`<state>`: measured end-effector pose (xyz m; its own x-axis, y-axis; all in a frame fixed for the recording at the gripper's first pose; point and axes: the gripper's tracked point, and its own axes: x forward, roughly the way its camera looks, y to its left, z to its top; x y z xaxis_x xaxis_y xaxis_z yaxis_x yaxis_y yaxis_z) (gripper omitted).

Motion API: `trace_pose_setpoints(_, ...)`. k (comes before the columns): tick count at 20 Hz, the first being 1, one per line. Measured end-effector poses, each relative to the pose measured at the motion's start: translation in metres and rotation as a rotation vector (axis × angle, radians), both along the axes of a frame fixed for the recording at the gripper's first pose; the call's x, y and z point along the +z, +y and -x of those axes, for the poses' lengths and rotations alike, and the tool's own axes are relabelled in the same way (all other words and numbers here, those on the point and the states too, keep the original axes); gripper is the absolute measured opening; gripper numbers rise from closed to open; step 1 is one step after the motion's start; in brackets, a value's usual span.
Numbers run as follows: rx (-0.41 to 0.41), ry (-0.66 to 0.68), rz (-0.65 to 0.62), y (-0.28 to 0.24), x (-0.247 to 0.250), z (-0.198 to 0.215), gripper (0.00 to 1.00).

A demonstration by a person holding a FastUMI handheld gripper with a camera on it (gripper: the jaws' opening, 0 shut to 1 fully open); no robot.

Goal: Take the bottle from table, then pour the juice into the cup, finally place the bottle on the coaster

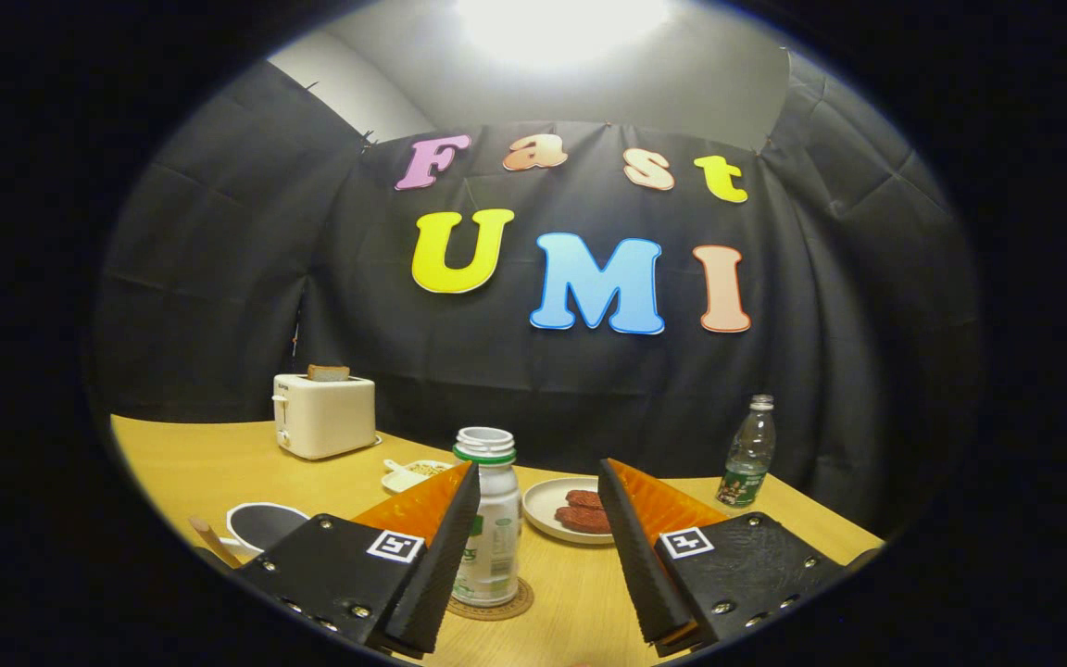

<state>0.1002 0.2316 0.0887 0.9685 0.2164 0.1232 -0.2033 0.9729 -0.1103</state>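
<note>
A white bottle [494, 528] with a green ring below its open mouth stands upright on a round cork coaster [508, 607]. My gripper [540, 471] is open around it. The bottle is close against the left finger [445, 547], which covers its left edge, and a wide gap separates it from the right finger [631, 547]. Whether the left finger touches the bottle I cannot tell. A white cup [260, 523] with a dark inside sits on the table to the left, partly behind the left finger.
Beyond the fingers a white plate [547, 505] holds reddish food pieces. A small white dish [413, 474], a cream toaster [324, 415] with bread in it and a clear water bottle [748, 456] stand farther back on the wooden table [191, 463].
</note>
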Motion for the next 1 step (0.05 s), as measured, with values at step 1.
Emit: trace_pose_setpoints(1,-0.021,-0.009,0.009,-0.0106,0.0026,0.0023,0.78)
